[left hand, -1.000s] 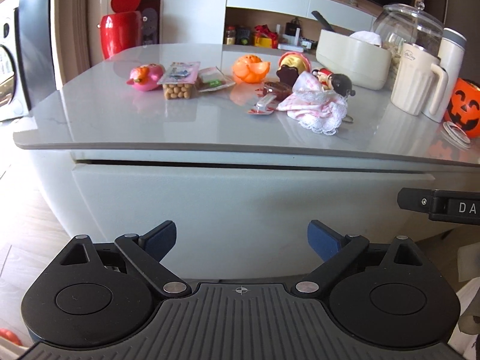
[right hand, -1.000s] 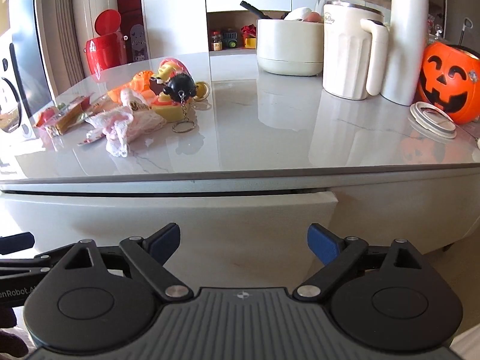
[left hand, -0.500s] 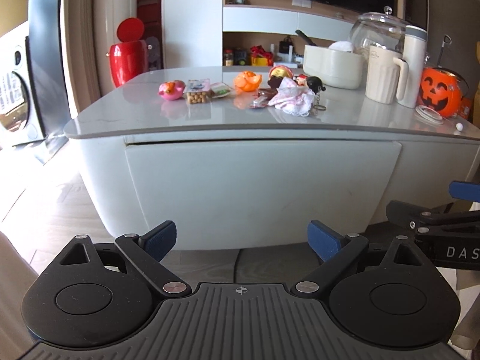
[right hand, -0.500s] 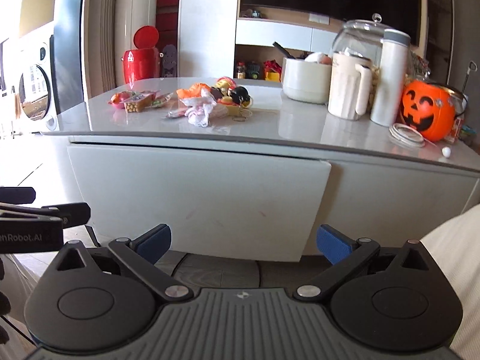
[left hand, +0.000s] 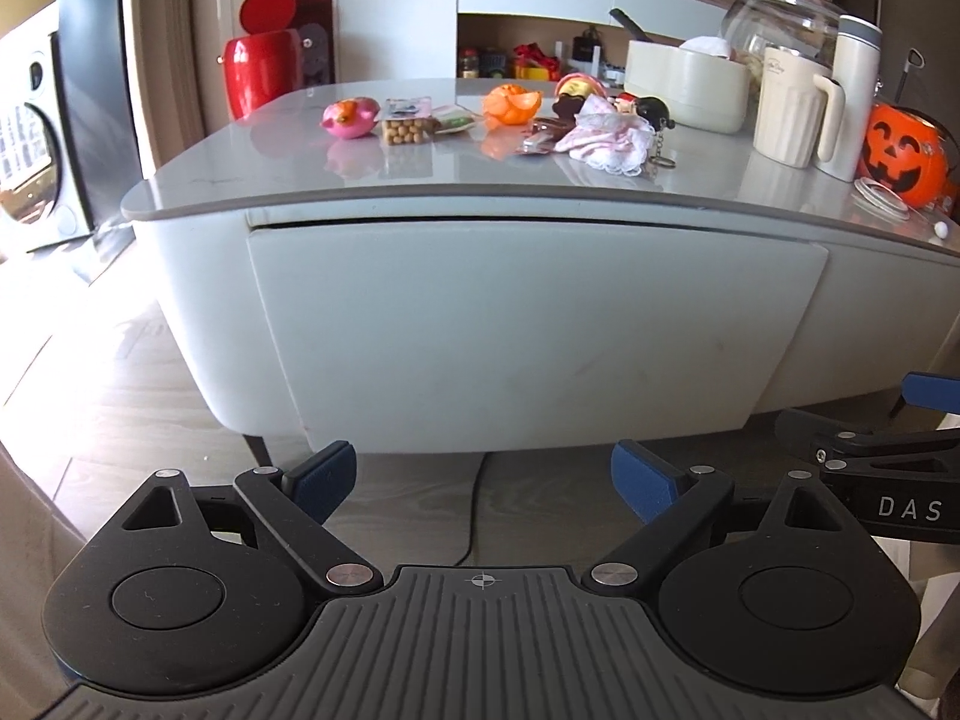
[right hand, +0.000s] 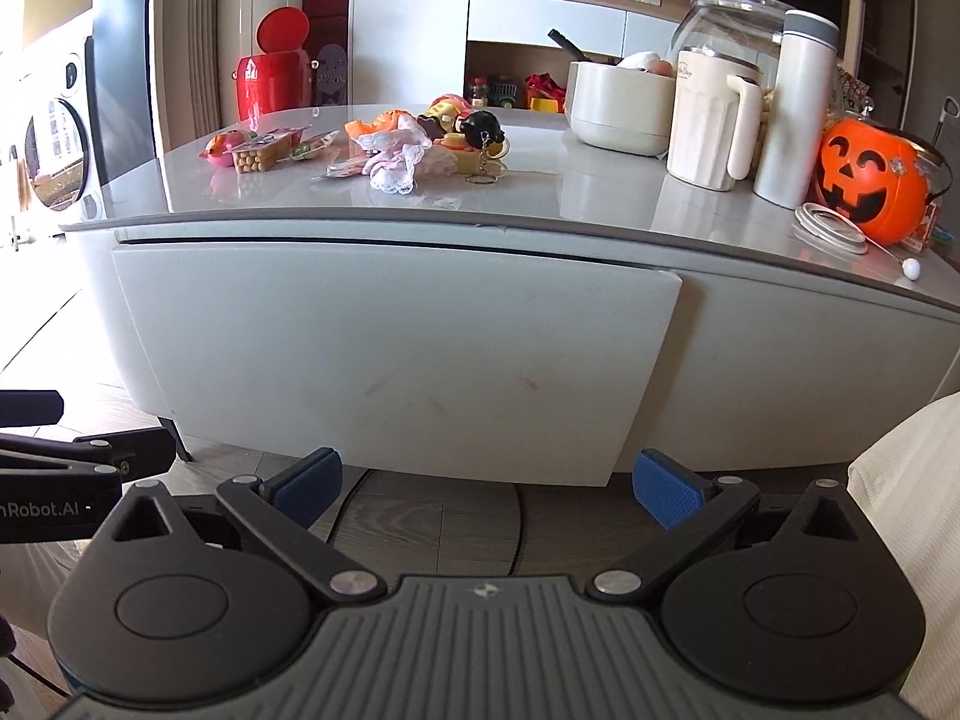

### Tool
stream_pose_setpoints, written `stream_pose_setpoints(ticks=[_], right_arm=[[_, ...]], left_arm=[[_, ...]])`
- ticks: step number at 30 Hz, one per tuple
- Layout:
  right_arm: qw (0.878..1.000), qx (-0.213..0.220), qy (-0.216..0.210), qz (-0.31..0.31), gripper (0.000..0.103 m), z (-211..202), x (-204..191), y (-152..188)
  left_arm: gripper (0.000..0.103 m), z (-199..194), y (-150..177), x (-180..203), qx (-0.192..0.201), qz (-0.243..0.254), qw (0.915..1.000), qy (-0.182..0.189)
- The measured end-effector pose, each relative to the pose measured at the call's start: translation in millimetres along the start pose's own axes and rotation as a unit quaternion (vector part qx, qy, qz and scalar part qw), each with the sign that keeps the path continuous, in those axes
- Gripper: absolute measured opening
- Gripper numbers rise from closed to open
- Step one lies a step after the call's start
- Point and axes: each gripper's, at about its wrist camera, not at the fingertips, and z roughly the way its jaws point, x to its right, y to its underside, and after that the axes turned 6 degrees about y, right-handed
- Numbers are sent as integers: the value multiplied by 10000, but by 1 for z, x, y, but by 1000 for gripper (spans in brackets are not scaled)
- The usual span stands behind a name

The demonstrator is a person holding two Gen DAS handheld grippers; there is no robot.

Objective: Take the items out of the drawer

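The white drawer front (left hand: 528, 330) (right hand: 390, 354) under the grey tabletop is pushed in, its inside hidden. On the tabletop lie a pink toy (left hand: 349, 118), a pack of round snacks (left hand: 408, 125), an orange toy (left hand: 513, 106), a pink lace cloth (left hand: 606, 138) (right hand: 399, 159) and a black keychain figure (left hand: 651, 111) (right hand: 482, 129). My left gripper (left hand: 483, 477) is open and holds nothing, low and well back from the drawer. My right gripper (right hand: 486, 483) is open too, at the same distance. Each gripper shows at the edge of the other's view.
A white bowl (right hand: 621, 105), a cream jug (right hand: 711, 120), a white flask (right hand: 795, 114), a glass jar and a pumpkin bucket (right hand: 870, 180) crowd the table's right side. A red bin (left hand: 261, 63) stands behind. Wooden floor lies between me and the table.
Both grippers have pulled back and down from the table edge; the whole drawer front and the floor now show. Both stayed open.
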Motion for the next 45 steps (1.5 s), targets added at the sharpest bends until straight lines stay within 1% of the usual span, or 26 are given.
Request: stream_pose_setpoints(ticks=[11, 45], right_arm=[[9999, -41, -9, 159, 103, 1, 5, -2], [9999, -63, 13, 128, 103, 0, 3, 0]], left_arm=[[95, -1, 0, 0, 15, -61, 10000, -19], [93, 0, 0, 3, -5, -111, 9999, -53]])
